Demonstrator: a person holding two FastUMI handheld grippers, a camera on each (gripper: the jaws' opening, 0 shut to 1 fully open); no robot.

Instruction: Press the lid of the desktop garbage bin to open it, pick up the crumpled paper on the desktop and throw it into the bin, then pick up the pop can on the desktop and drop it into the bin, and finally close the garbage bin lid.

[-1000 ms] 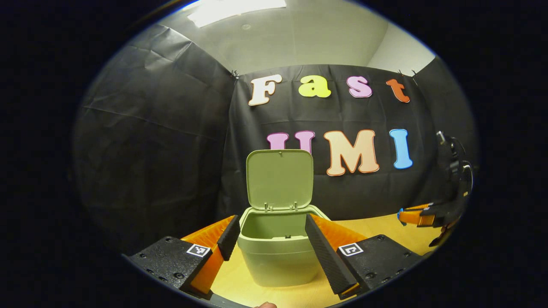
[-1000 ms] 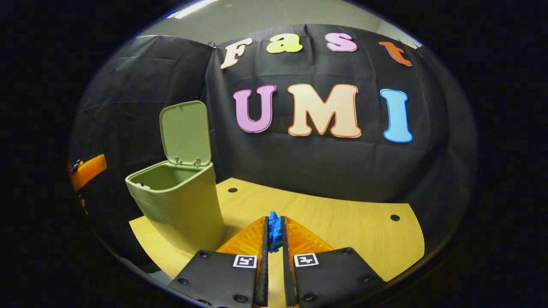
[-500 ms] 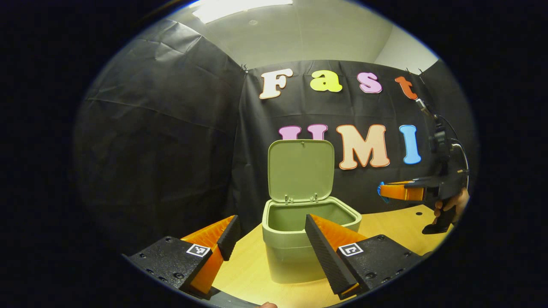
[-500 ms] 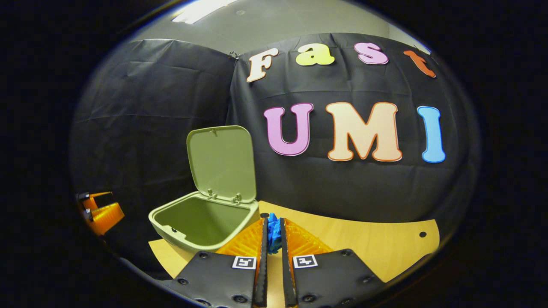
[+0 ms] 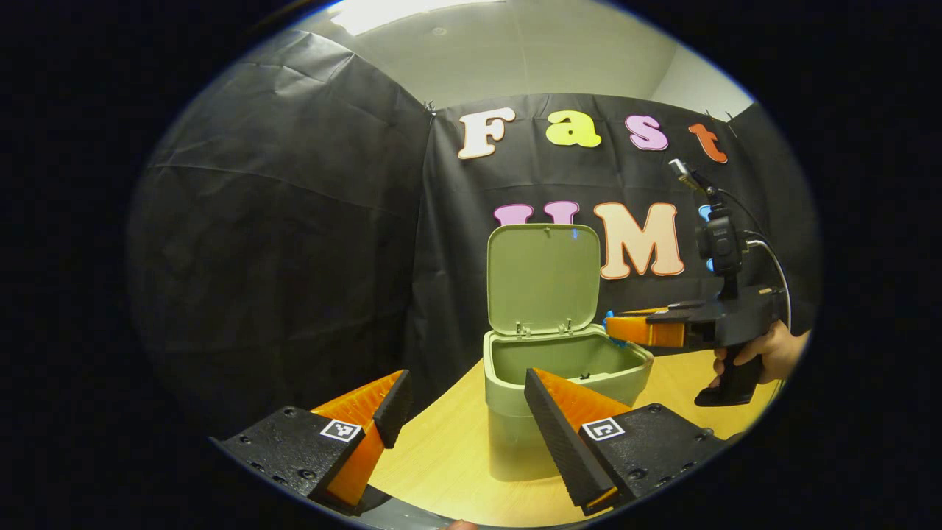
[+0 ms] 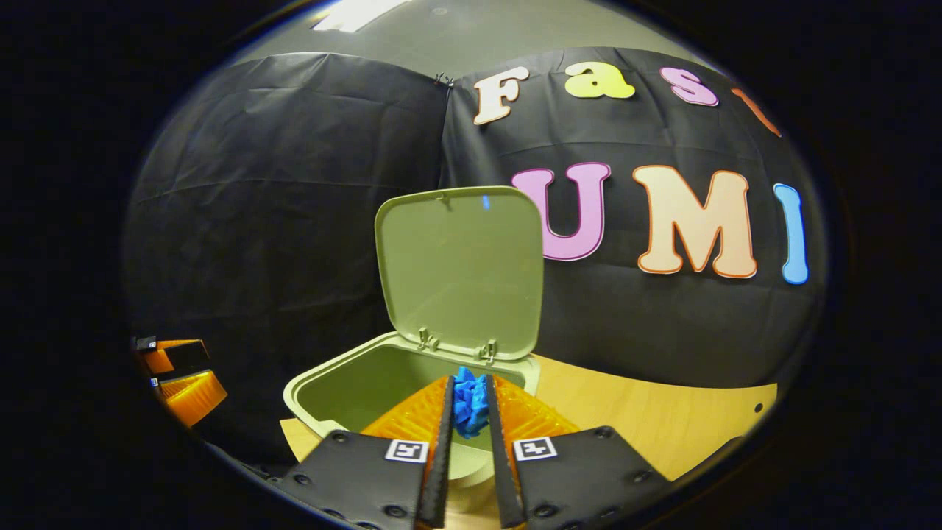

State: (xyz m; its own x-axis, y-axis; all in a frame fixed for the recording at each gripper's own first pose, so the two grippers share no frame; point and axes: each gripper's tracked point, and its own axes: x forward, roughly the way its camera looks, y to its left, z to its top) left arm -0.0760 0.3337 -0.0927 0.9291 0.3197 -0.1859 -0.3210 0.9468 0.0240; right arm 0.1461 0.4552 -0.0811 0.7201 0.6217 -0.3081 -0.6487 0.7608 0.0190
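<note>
Right tool (image 6: pixel 469 412): fingers nearly together, both pressing on the crumpled paper (image 6: pixel 469 403). The paper is bright blue, a small wrinkled wad that fills the narrow gap between the fingers and sticks out a little past their tips. In the right gripper view it hangs over the near rim of the open garbage bin (image 6: pixel 346 386), above the bin's cavity, not touching the bin.

Left tool (image 5: pixel 464 401): fingers spread wide apart, nothing between them. It is held low over the bench (image 5: pixel 441 471), short of the bin, which shows between and beyond its fingers.

Garbage bin: pale olive-green plastic, squarish with rounded corners, standing upright on the wooden bench. Inner walls the same green; what can be seen of the inside holds no object, bottom not visible. A small dark catch sits on the inner front rim.

Lid (image 6: pixel 460 269): up, close to vertical, hinged at the bin's back edge on two small hinge lugs. Its underside is smooth and flat with a raised border.

In the left gripper view the right tool (image 5: pixel 609 327) comes in from the right at rim height, a speck of blue at its tip, with a hand (image 5: pixel 765 353) gripping its handle.

Beyond: light wood bench top with small dark holes, then the black cloth wall.
</note>
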